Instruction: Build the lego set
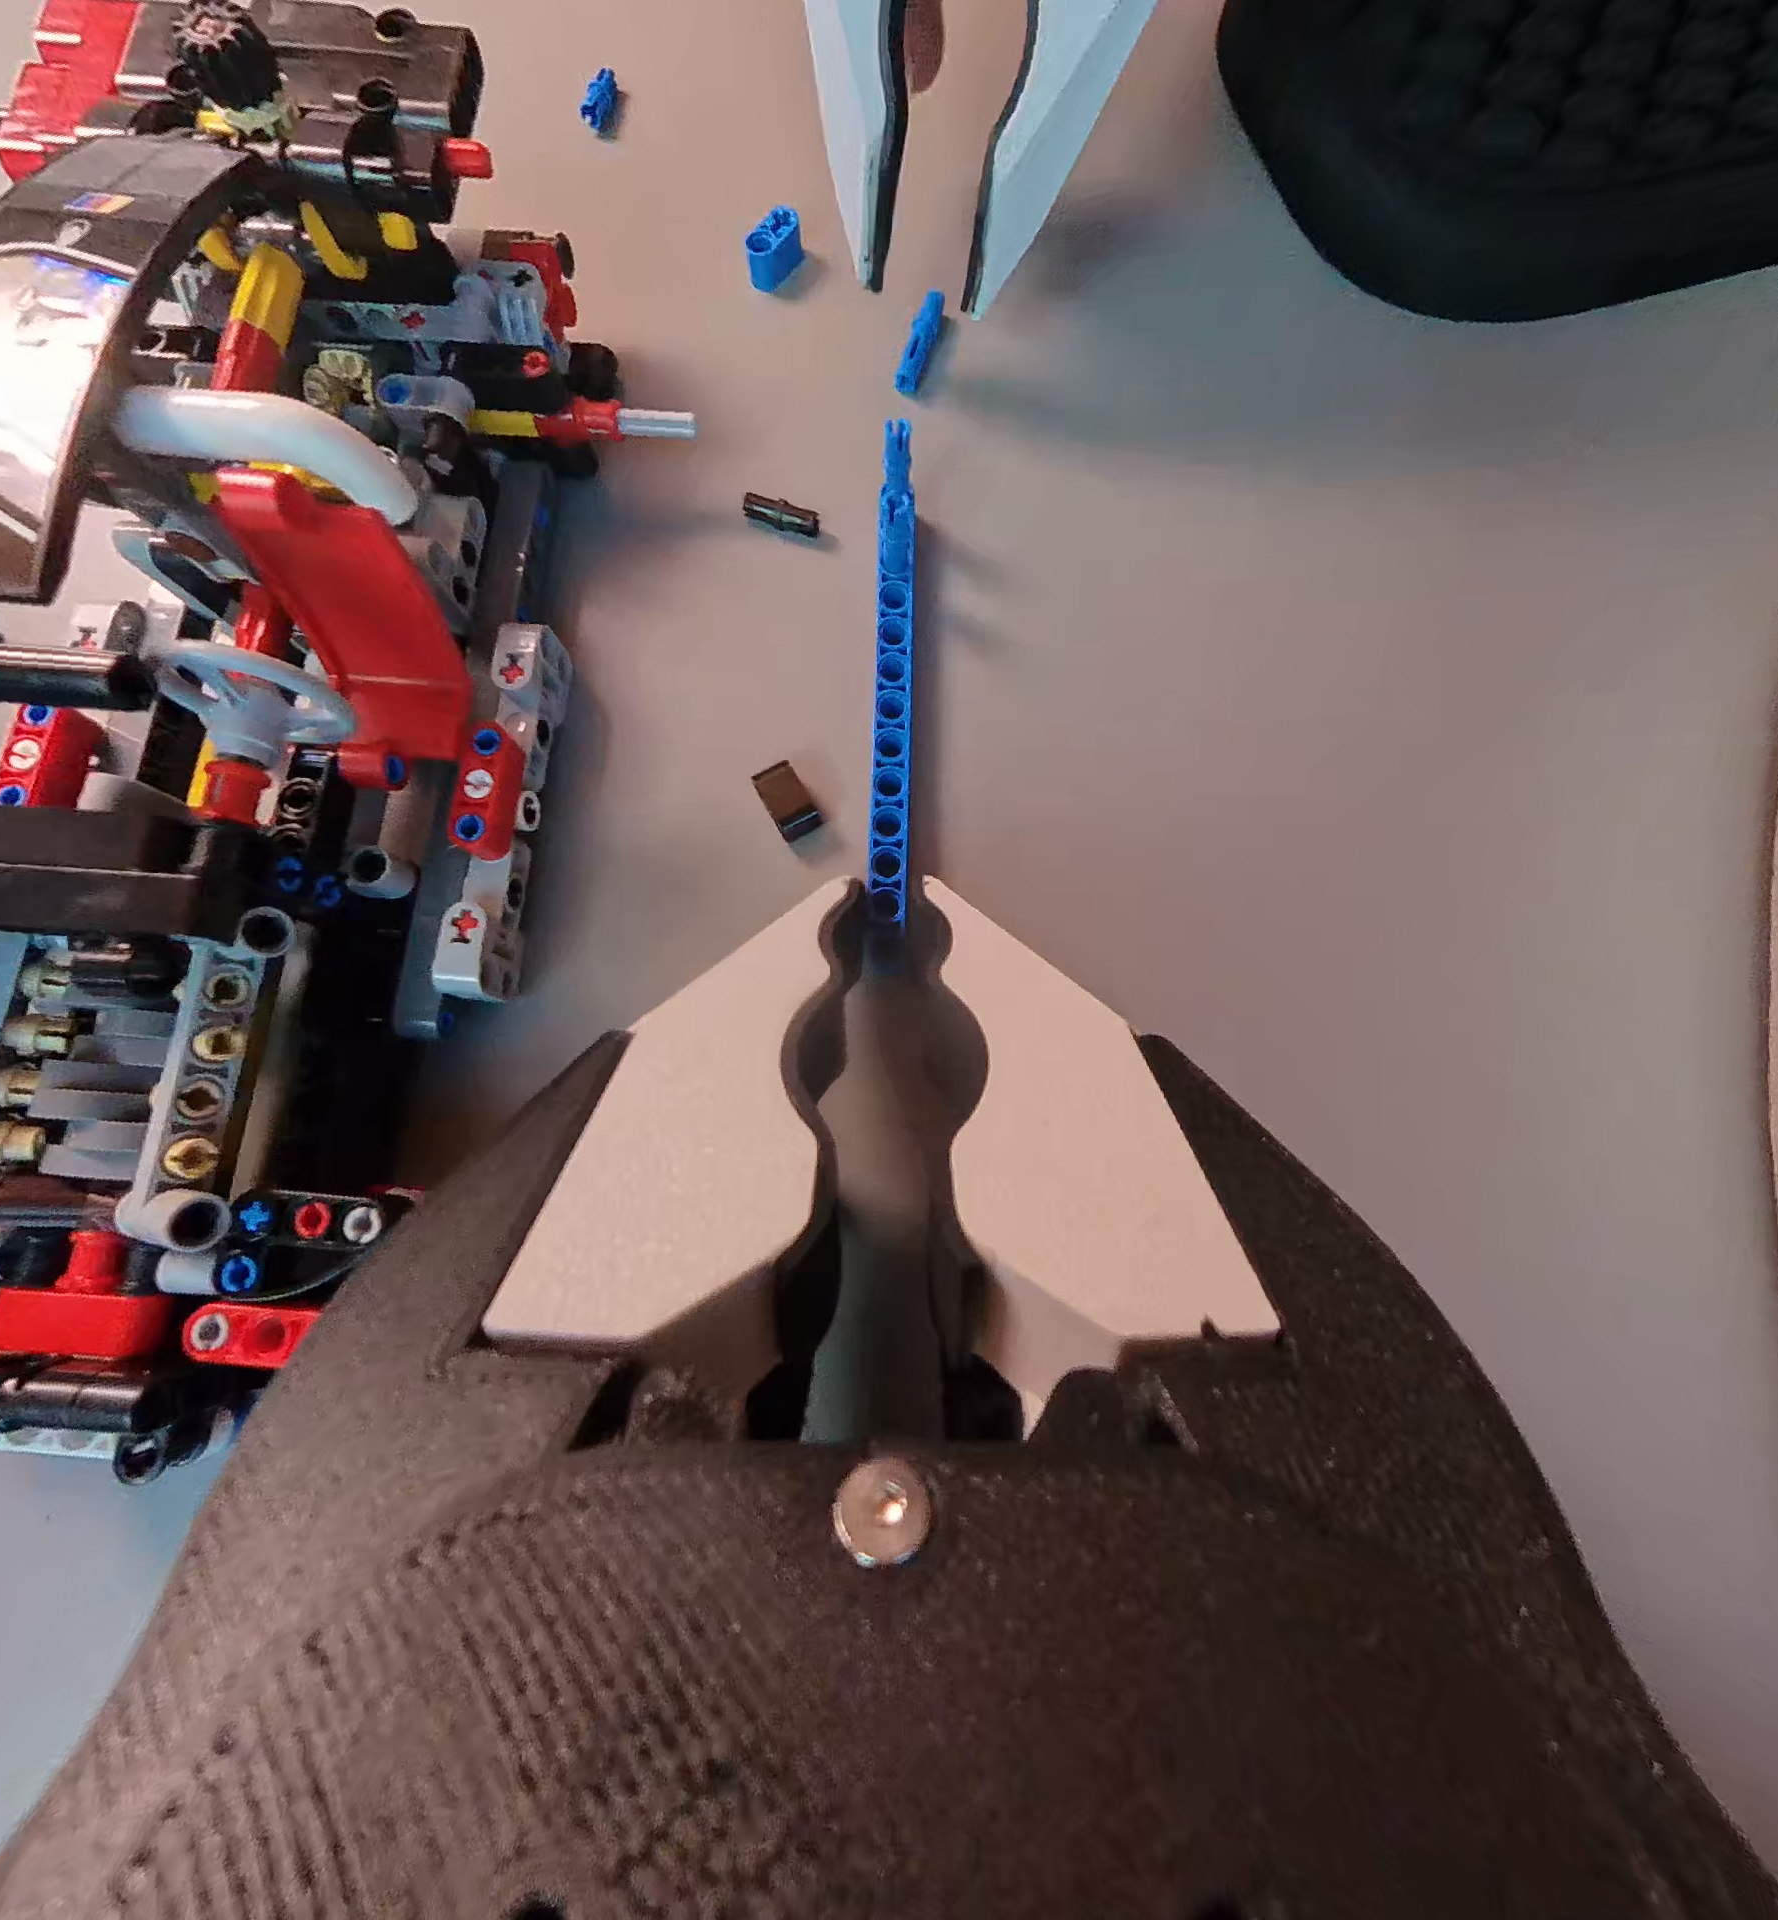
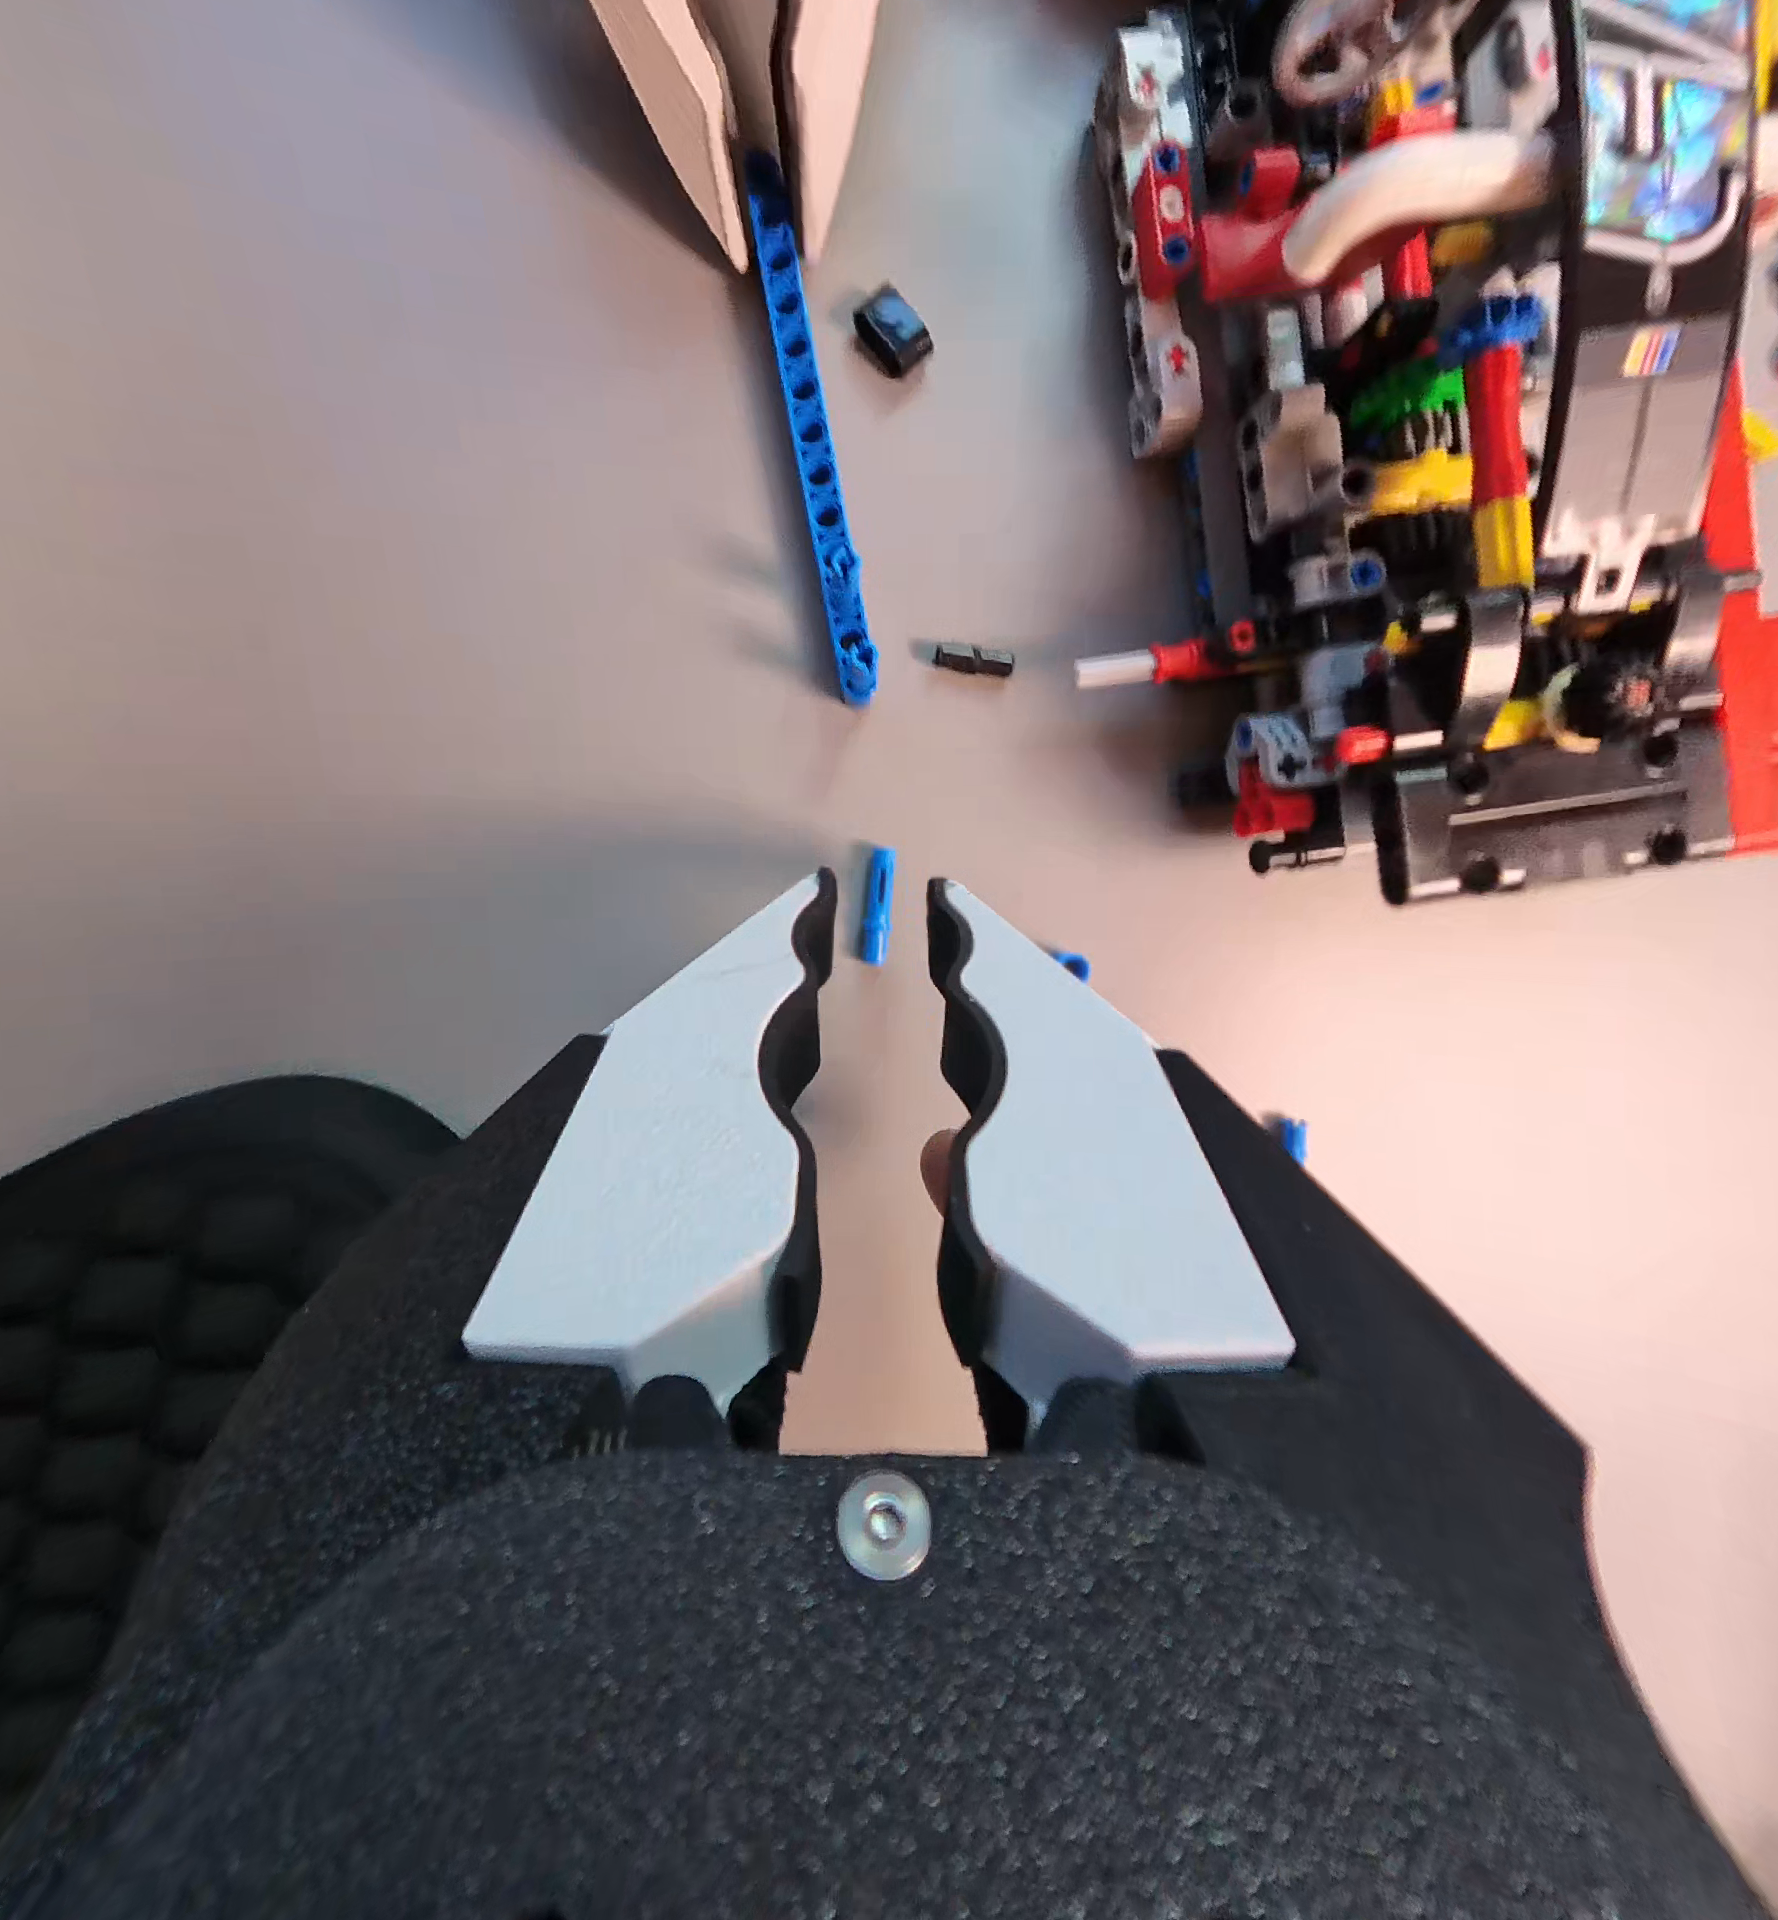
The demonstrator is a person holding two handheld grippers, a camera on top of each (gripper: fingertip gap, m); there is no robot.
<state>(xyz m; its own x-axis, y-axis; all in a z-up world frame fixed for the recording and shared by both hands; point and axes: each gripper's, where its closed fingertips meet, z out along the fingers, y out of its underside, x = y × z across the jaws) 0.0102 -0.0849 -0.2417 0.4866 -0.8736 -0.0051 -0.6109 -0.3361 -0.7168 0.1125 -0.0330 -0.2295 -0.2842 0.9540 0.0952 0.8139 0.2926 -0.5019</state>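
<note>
Left gripper [image 1: 883, 902] clamped on near end of a long blue beam [image 1: 891, 707], which lies flat on the pale counter [image 1: 1384, 831] pointing away from the camera. A blue pin [image 1: 896, 457] sits in the beam's far end and sticks out past it. Right gripper [image 2: 877, 894] jaws apart, tips low over the counter, with a loose blue pin [image 2: 874, 902] lying between the tips; cannot tell if they touch it. Part-built lego vehicle [image 1: 241, 727], red, black, grey and yellow, stands on the counter to the left of the beam in the left wrist view, apart from it. Loose between beam and vehicle: a short black pin [image 1: 781, 514] and a small black block [image 1: 789, 800]. Farther off, a blue connector [image 1: 776, 247] and another small blue pin [image 1: 601, 99]. Black cushion [image 1: 1550, 135] at far right edge of the counter.
</note>
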